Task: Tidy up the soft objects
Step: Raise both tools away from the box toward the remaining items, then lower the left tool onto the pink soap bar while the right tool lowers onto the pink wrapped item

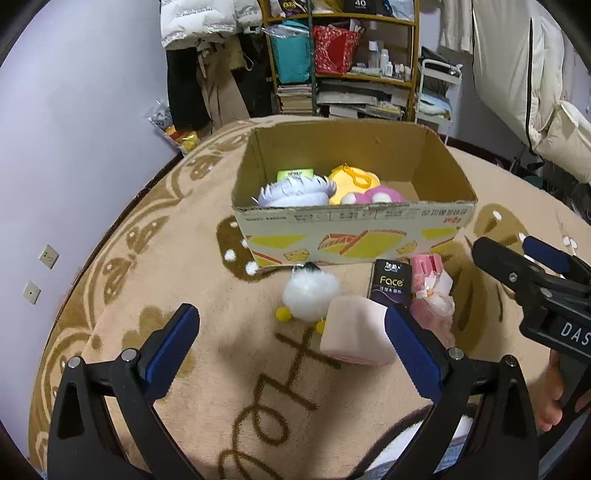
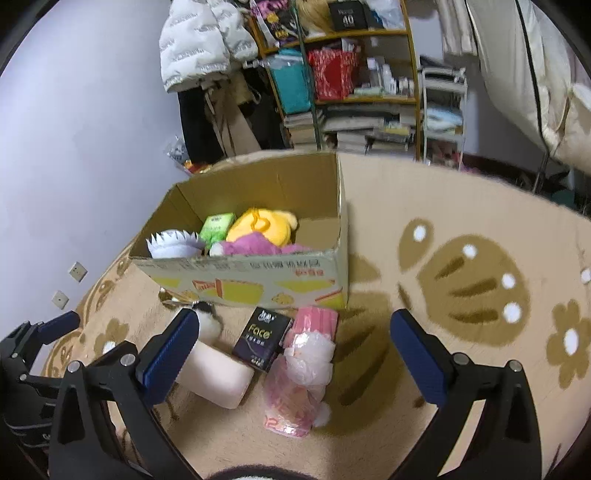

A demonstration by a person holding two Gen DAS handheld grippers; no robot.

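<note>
An open cardboard box [image 1: 354, 236] [image 2: 255, 284] stands on the beige carpet. In it lie a white spiky plush [image 1: 291, 190] [image 2: 173, 245], a yellow plush [image 1: 354, 181] [image 2: 262, 225], a pink plush [image 1: 373, 195] [image 2: 251, 247] and a green pack [image 1: 295, 172] [image 2: 218, 225]. In front of it lie a white fluffy chick toy [image 1: 310, 291], a pale pink roll [image 1: 354, 332] [image 2: 218, 373], a black "Face" tissue pack [image 1: 391, 284] [image 2: 262, 339] and pink wrapped packs [image 1: 432, 291] [image 2: 306, 362]. My left gripper [image 1: 291, 332] is open and empty, above the chick and roll. My right gripper [image 2: 291, 336] is open and empty, above the packs.
The right gripper shows in the left wrist view [image 1: 532, 273], the left gripper at the left edge of the right wrist view [image 2: 33, 339]. A cluttered shelf [image 1: 343, 59] [image 2: 351, 74], hanging coats [image 1: 199, 22] and a purple wall [image 1: 74, 129] stand behind the carpet.
</note>
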